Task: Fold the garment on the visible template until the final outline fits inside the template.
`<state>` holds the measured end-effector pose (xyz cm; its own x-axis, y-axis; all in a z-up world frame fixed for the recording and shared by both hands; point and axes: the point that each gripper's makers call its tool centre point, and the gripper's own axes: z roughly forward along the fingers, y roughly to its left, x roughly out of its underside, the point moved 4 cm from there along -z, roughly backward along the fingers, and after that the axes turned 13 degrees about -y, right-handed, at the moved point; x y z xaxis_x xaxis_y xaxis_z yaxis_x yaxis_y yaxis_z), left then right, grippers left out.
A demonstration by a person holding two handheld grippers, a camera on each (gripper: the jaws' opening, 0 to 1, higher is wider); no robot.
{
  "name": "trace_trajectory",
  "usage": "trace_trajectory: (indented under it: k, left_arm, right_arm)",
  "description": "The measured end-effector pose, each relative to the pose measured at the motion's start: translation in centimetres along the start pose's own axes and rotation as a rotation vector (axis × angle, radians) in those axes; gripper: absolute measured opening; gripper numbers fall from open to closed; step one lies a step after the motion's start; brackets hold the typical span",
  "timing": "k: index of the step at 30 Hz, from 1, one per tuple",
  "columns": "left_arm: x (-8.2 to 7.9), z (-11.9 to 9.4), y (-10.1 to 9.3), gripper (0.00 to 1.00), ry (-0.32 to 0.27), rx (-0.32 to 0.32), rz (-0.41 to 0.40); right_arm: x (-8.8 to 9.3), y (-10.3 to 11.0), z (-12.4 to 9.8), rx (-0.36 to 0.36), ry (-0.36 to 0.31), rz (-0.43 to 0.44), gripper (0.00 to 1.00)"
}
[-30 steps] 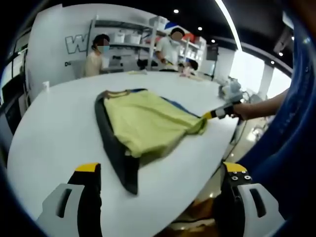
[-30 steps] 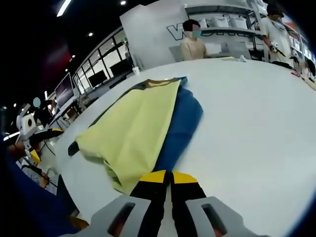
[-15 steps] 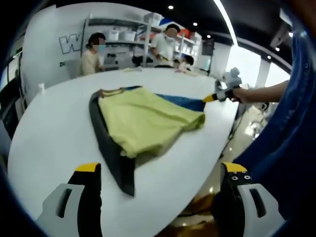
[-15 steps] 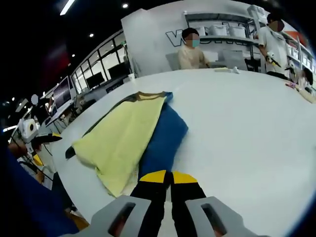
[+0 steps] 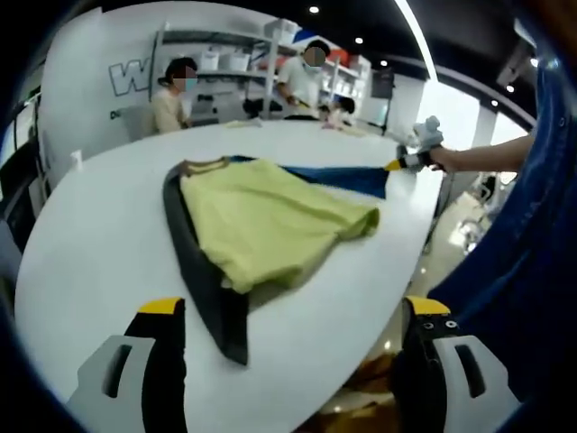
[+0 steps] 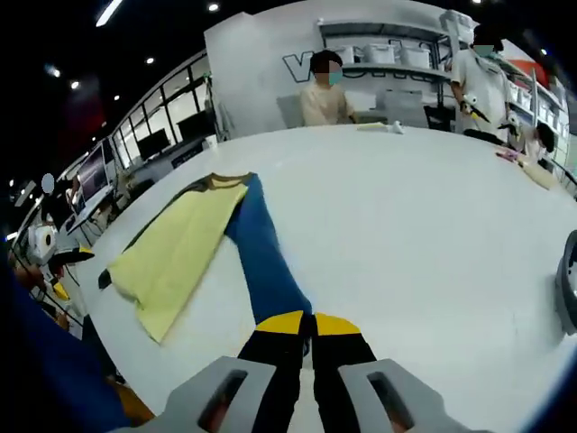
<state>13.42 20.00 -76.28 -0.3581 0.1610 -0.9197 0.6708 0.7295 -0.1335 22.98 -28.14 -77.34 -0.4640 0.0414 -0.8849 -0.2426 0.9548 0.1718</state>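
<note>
White table (image 5: 99, 216) holds the yellow and blue shirt (image 5: 270, 221) on the dark mat (image 5: 203, 289), your right gripper (image 6: 302, 327) pinches its blue part (image 6: 261, 262), your left gripper (image 5: 293, 311) is wide open, so folding looks just begun.

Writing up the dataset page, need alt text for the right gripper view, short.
The right gripper, jaws shut on the blue part of the garment, draws it out in a long strip across a white table. The yellow part of the garment lies flat beside it with a dark template edge showing along its far side. People stand by shelves in the background.
</note>
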Motion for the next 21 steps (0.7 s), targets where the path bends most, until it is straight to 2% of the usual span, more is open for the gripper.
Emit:
trace_trajectory:
  k: [2, 4, 6, 9, 14, 16, 20, 21]
  left_arm:
    - [-0.2, 0.2, -0.2, 0.95, 0.003, -0.009, -0.003]
    - [-0.2, 0.3, -0.2, 0.95, 0.005, -0.015, -0.003]
    - [-0.2, 0.4, -0.3, 0.95, 0.007, -0.02, -0.003]
    - [-0.3, 0.6, -0.4, 0.95, 0.01, -0.03, -0.003]
    - [-0.5, 1.0, -0.6, 0.95, 0.011, -0.046, -0.006]
    - [-0.4, 1.1, -0.6, 0.95, 0.01, -0.052, -0.008]
    - [-0.4, 1.3, -0.6, 0.95, 0.01, -0.06, -0.008]
    - [-0.4, 1.2, -0.6, 0.95, 0.01, -0.061, -0.009]
  right_arm:
    - [-0.2, -2.6, -0.2, 0.022, -0.012, 0.057, 0.0]
    - [-0.4, -3.2, -0.1, 0.035, -0.029, 0.11, 0.0]
    - [-0.4, -3.4, -0.2, 0.039, -0.034, 0.125, 0.0]
    - [-0.2, -5.2, 0.0, 0.046, -0.025, 0.135, 0.0]
    - [0.0, -5.5, -0.3, 0.041, -0.024, 0.216, 0.0]
    - [0.3, -6.7, -0.3, 0.046, -0.022, 0.253, 0.0]
    - [0.5, -7.9, -0.4, 0.052, -0.031, 0.256, 0.0]
    - [0.4, -7.4, -0.2, 0.046, -0.042, 0.244, 0.0]
